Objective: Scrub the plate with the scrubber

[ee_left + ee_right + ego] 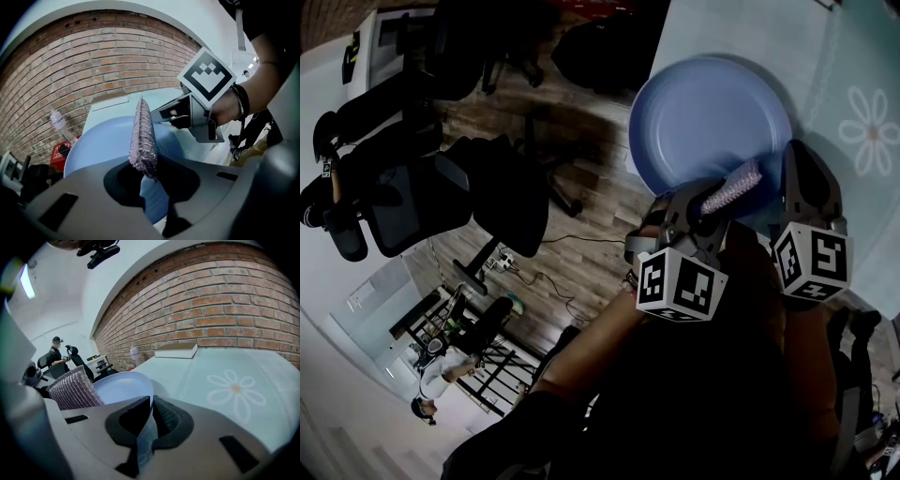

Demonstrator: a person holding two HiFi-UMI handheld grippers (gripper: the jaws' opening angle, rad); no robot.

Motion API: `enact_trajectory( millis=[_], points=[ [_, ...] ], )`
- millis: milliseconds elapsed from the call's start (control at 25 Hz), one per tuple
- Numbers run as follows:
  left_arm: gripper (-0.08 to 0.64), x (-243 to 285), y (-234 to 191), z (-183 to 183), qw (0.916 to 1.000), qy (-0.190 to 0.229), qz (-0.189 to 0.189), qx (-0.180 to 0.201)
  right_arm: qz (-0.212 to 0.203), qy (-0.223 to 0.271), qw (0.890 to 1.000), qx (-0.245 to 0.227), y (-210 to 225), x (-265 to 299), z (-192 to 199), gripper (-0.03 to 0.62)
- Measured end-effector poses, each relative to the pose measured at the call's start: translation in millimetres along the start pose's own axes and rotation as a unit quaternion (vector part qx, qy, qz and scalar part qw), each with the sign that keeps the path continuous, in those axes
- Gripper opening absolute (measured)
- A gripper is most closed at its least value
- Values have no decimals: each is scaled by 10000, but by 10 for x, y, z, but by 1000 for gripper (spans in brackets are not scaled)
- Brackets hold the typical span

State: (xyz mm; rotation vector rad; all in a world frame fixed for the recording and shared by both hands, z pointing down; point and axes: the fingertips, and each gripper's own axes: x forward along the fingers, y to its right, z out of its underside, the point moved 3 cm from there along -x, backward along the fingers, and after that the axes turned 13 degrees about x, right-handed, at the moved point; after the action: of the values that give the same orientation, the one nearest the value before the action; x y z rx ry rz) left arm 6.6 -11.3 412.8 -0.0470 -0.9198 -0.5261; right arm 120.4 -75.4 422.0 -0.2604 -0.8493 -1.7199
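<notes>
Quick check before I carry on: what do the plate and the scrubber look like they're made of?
The plate looks like plastic or melamine: smooth pale blue with a soft, even sheen and a thin rim. Glazed ceramic cannot be ruled out. The scrubber is a flat pad of knitted mesh, purplish-grey, ribbed and glittery, likely synthetic or metallic thread.

No legible text or numbers anywhere.

Pale blue round plate [710, 122], tilted — purple-grey mesh scrubber [731, 187] edge-on at its near rim.
</notes>
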Motion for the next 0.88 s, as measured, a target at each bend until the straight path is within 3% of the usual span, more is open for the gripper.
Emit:
enact_trajectory(
  millis=[400, 880],
  points=[
    [78, 286, -269, -215, 9992, 114, -86, 382, -4, 6, 10000, -13, 1, 3, -10, 44],
    [80, 400, -960, -163, 9962, -169, -752, 405, 31, -8, 10000, -61, -1, 18, -12, 44]
  ],
)
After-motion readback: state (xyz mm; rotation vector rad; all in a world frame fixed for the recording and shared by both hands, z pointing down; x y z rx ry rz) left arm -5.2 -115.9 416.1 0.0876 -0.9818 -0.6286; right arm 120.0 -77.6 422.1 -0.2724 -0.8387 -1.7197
